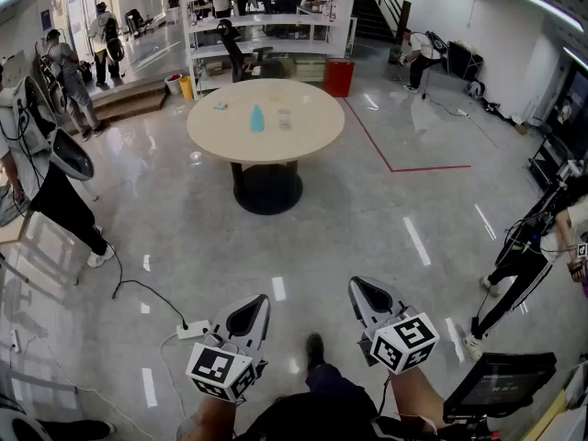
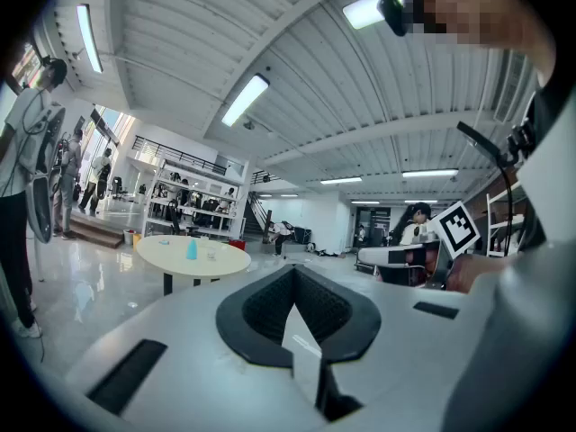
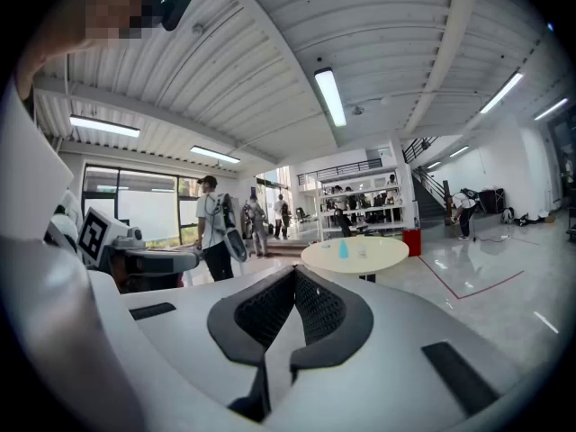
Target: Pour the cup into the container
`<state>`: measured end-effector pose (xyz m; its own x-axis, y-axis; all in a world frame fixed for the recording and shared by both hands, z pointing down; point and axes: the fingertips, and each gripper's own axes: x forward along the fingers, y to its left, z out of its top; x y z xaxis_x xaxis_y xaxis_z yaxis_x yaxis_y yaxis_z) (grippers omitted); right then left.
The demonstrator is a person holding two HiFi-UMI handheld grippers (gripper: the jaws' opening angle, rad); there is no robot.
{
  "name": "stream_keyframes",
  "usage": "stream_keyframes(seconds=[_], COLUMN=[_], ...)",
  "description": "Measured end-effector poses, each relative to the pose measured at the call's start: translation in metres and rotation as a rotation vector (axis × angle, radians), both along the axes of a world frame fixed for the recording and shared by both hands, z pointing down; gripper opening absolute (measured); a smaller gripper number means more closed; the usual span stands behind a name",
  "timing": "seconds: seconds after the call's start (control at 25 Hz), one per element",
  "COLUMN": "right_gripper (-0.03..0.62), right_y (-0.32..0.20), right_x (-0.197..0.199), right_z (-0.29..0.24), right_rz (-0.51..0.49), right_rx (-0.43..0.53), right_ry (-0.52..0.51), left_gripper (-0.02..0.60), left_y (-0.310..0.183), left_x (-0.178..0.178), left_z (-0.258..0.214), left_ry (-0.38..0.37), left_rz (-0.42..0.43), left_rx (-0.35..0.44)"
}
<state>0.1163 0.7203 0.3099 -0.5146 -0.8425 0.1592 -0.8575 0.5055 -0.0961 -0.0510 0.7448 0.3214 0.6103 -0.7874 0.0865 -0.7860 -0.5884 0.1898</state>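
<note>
A round beige table [image 1: 266, 122] stands far ahead across the glossy floor. On it are a light blue cup-like thing [image 1: 257, 118] and a small clear container [image 1: 285, 118] just right of it. Both show tiny in the left gripper view, blue thing [image 2: 191, 249] and clear container [image 2: 211, 253], and in the right gripper view, blue thing [image 3: 343, 250] and clear container [image 3: 362, 251]. My left gripper [image 1: 252, 313] and right gripper [image 1: 371, 294] are held low near my body, far from the table. Both are shut and hold nothing, left gripper [image 2: 295, 302], right gripper [image 3: 292, 306].
A small teal item [image 1: 220, 107] lies on the table's left side. A power strip and cable [image 1: 193, 330] lie on the floor by my left gripper. People stand at left [image 1: 55, 200] and right [image 1: 524, 255]. Shelving [image 1: 266, 26] and a red bin [image 1: 338, 77] stand behind the table.
</note>
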Motion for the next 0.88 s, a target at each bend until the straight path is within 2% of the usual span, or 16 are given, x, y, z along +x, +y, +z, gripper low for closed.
stream_keyframes(seconds=[0.24, 0.4, 0.52, 0.64, 0.88], right_gripper=[0.002, 0.002, 0.002, 0.003, 0.002], right_y=[-0.104, -0.181, -0.232, -0.276, -0.35], right_x=[0.011, 0.01, 0.025, 0.042, 0.045], right_z=[-0.005, -0.012, -0.023, -0.023, -0.016], right_rz=[-0.02, -0.073, -0.109, -0.123, -0.134], right_rx=[0.038, 0.036, 0.064, 0.071, 0.039], right_ry=[-0.033, -0.048, -0.039, -0.041, -0.064], left_gripper=[-0.003, -0.003, -0.003, -0.003, -0.003], left_y=[-0.095, -0.166, -0.215, -0.26, -0.331], left_x=[0.007, 0.006, 0.026, 0.048, 0.058], left_z=[-0.004, -0.021, -0.033, -0.033, -0.035], left_ry=[-0.035, -0.017, -0.029, -0.04, -0.061], left_rz=[-0.045, -0.077, -0.086, -0.092, -0.112], left_rx=[-0.003, -0.003, 0.023, 0.015, 0.007])
